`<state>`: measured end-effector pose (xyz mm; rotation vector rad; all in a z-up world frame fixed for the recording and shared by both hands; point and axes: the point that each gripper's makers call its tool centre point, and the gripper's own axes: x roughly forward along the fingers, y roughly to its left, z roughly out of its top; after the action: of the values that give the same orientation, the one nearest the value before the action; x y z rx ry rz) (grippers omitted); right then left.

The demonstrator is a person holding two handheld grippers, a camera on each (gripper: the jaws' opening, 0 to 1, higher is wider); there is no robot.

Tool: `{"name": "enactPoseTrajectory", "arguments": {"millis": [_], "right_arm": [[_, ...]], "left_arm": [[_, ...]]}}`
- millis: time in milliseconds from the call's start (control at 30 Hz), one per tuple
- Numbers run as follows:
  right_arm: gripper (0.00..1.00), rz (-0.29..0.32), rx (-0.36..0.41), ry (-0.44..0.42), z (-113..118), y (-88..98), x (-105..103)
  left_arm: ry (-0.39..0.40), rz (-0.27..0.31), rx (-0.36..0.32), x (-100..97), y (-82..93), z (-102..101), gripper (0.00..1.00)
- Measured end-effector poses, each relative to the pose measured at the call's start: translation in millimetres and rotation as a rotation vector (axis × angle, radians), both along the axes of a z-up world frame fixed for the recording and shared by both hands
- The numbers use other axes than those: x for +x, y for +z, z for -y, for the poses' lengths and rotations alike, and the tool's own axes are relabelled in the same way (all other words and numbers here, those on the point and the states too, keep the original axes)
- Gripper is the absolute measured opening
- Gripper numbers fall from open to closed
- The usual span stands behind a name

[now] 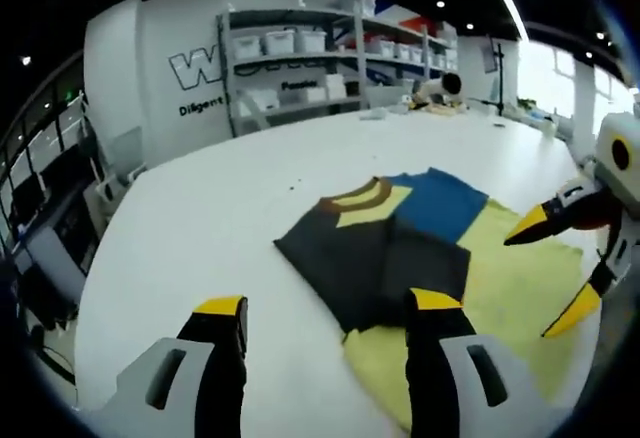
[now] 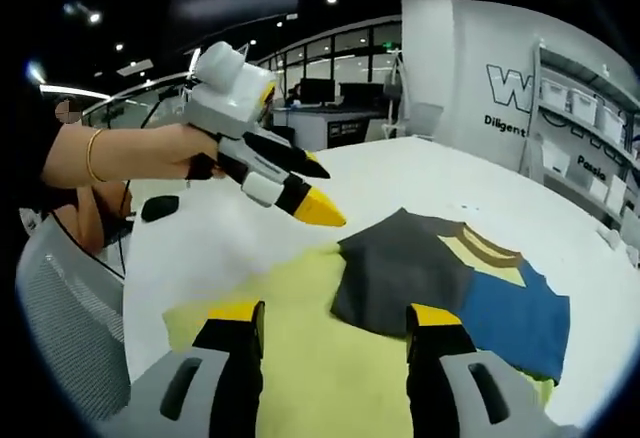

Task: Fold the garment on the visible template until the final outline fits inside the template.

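Observation:
A folded garment (image 1: 370, 258), dark grey with a blue and yellow part and a brown collar, lies on a pale yellow template mat (image 1: 510, 293) on the white table (image 1: 230, 188). The garment's left edge hangs past the mat onto the table. My left gripper (image 1: 328, 308) hovers open in front of the garment, holding nothing. My right gripper (image 1: 548, 273) comes in from the right above the mat, open and empty. In the right gripper view, the garment (image 2: 410, 268) lies on the mat (image 2: 290, 343) ahead of my right gripper (image 2: 335, 314). My left gripper (image 2: 318, 190) is held above the mat's far edge.
Metal shelves with white bins (image 1: 300, 53) stand against the back wall. A person (image 1: 440, 86) sits at the table's far end. A mesh chair back (image 2: 60, 318) is at the left, and a small black object (image 2: 160, 208) lies on the table.

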<state>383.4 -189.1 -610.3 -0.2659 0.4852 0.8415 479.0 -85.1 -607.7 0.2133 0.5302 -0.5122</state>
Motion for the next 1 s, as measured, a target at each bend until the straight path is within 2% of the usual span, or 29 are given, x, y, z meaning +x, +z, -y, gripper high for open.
{"name": "enactPoseTrajectory", "arguments": {"millis": [100, 233, 300, 367, 467, 567, 700, 767, 800, 867, 1000], "right_arm": [[0.39, 0.002, -0.055, 0.012, -4.2, -14.0, 7.4], [0.36, -0.002, -0.080, 0.014, -10.6, -26.5, 12.9], [0.34, -0.008, -0.083, 0.010, -13.3, -32.4, 17.4], [0.31, -0.016, -0.090, 0.006, -15.0, -36.9, 20.4], [0.30, -0.030, -0.101, 0.003, -19.0, -44.3, 24.9], [0.28, -0.030, -0.114, -0.012, -20.3, -49.3, 29.3], [0.24, -0.034, -0.132, -0.020, -22.8, -55.5, 33.0], [0.21, 0.005, -0.235, 0.004, -17.8, -61.7, 35.3], [0.20, 0.011, -0.247, 0.017, -19.0, -62.7, 34.6], [0.19, -0.007, -0.214, 0.002, -22.6, -62.1, 33.3], [0.11, -0.005, -0.221, 0.008, -26.8, -64.2, 33.6]], "left_arm": [[-0.007, -0.011, 0.008, 1.2, -7.7, -0.5, 0.52], [-0.014, -0.028, 0.027, 3.5, -17.5, -1.5, 0.48], [-0.015, -0.053, 0.024, 3.2, -23.8, -0.6, 0.45], [-0.028, -0.100, 0.019, -0.5, -32.5, 3.0, 0.36], [-0.029, -0.126, -0.009, -2.4, -38.5, 7.9, 0.32], [-0.047, -0.136, -0.028, -5.1, -40.7, 14.7, 0.26], [-0.055, -0.137, -0.015, -5.5, -43.8, 18.0, 0.21], [-0.046, -0.153, -0.045, -5.3, -45.3, 20.5, 0.18], [-0.043, -0.154, -0.048, -4.8, -45.8, 20.6, 0.16], [-0.037, -0.162, -0.052, -4.1, -47.8, 20.9, 0.13], [-0.011, -0.178, -0.071, -2.6, -50.7, 20.8, 0.10]]}}
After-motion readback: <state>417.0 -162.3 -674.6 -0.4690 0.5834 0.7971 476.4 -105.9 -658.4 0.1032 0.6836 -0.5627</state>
